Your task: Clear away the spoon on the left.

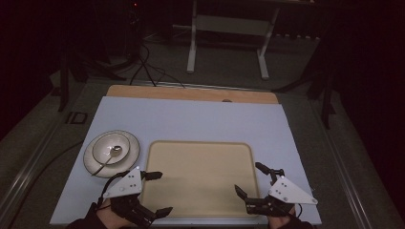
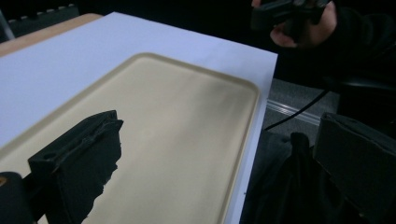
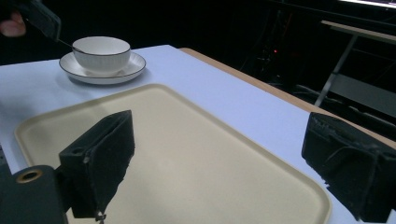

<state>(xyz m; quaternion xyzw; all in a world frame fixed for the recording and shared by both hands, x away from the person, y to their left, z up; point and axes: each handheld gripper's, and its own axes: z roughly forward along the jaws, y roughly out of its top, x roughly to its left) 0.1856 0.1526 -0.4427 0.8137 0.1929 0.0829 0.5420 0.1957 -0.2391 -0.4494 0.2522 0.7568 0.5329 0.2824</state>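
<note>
Tray (image 1: 198, 179) bare, apparently untouched; left hand-held gripper (image 1: 159, 192) and right hand-held gripper (image 1: 251, 179) both spread wide.

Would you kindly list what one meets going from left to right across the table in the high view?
White bowl with a metal spoon in it, on its white saucer → left gripper, open → beige rectangular plastic tray → right gripper, open.
</note>
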